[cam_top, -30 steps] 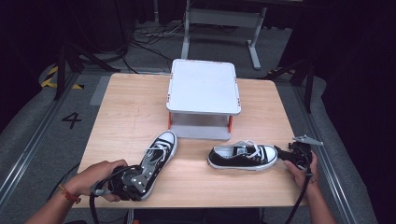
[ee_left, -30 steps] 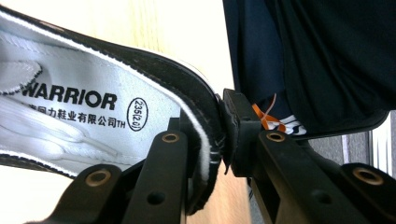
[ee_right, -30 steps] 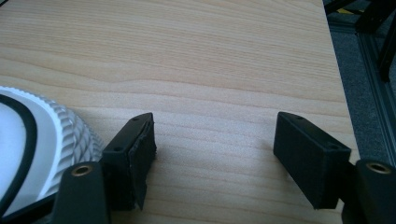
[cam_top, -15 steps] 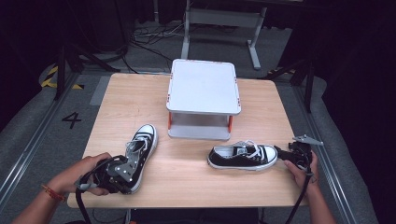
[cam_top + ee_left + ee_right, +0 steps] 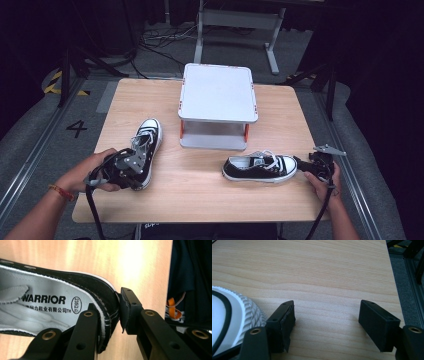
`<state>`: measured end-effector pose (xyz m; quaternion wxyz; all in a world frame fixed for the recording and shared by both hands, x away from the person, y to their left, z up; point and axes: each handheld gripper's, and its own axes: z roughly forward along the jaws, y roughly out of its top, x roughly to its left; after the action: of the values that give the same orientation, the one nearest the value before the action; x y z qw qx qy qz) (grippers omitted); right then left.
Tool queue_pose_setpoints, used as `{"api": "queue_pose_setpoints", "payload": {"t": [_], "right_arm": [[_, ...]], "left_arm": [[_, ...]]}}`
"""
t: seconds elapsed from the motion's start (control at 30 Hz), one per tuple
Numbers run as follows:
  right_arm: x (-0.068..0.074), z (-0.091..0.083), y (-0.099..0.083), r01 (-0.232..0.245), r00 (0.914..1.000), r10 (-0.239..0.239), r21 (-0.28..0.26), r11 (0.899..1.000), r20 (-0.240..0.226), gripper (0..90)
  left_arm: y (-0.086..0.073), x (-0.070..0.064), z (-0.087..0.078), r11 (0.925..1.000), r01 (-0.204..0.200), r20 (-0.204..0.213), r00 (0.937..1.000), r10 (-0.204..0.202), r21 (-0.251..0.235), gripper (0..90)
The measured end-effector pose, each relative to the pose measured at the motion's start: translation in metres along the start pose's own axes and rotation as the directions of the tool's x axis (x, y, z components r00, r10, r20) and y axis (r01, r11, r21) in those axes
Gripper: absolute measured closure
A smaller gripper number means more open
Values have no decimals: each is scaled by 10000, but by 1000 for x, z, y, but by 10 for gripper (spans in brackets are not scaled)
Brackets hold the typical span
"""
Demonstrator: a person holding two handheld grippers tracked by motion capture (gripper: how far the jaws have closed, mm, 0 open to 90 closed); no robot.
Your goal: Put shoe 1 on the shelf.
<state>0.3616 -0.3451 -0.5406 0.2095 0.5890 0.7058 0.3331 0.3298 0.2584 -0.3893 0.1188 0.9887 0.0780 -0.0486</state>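
While clamped at its heel, left shoe (image 5: 50, 305) (black canvas) between jaws

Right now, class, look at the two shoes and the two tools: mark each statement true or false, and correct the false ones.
1. The left tool is clamped on the heel of the left shoe. True.
2. The right tool grips the right shoe. False: its jaws stand open beside the toe.
3. Both shoes sit on the grey stand. False: they lie on the table.
4. The right shoe's toe points toward the right tool. True.
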Motion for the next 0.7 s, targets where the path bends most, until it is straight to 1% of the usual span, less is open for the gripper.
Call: {"api": "queue_pose_setpoints", "payload": {"t": [0.07,0.17,0.27,0.3,0.33,0.4,0.57,0.63,0.7], "right_arm": [[0,0,0,0,10000,0,0,10000,-2,297],[0,0,0,9,10000,-9,1,10000,-7,297],[0,0,0,-4,10000,4,0,10000,-2,298],[1,0,0,-44,10000,44,0,10000,11,298],[1,0,0,-44,10000,44,0,10000,11,298],[1,0,0,-47,10000,47,-1,10000,12,299],[0,0,0,-33,10000,33,-2,10000,11,299],[0,0,0,-36,10000,36,0,10000,13,299],[0,0,0,-34,10000,34,-2,10000,13,299]], "left_arm": [[-1,7,-3,9997,209,-6,9998,-209,-92,765],[2,15,-7,9997,253,-322,9992,-251,46,763],[3,22,-15,9988,390,-372,9985,-401,-288,763],[4,25,-21,9979,450,-535,9974,-475,-465,762],[4,25,-21,9979,450,-535,9974,-475,-465,763],[6,28,-27,9970,474,-665,9965,-515,-610,763],[15,33,-42,9965,429,-1060,9931,-504,-714,762],[19,34,-48,9968,389,-1150,9923,-468,-703,762],[24,35,-54,9968,261,-1242,9916,-354,-751,761]]}}
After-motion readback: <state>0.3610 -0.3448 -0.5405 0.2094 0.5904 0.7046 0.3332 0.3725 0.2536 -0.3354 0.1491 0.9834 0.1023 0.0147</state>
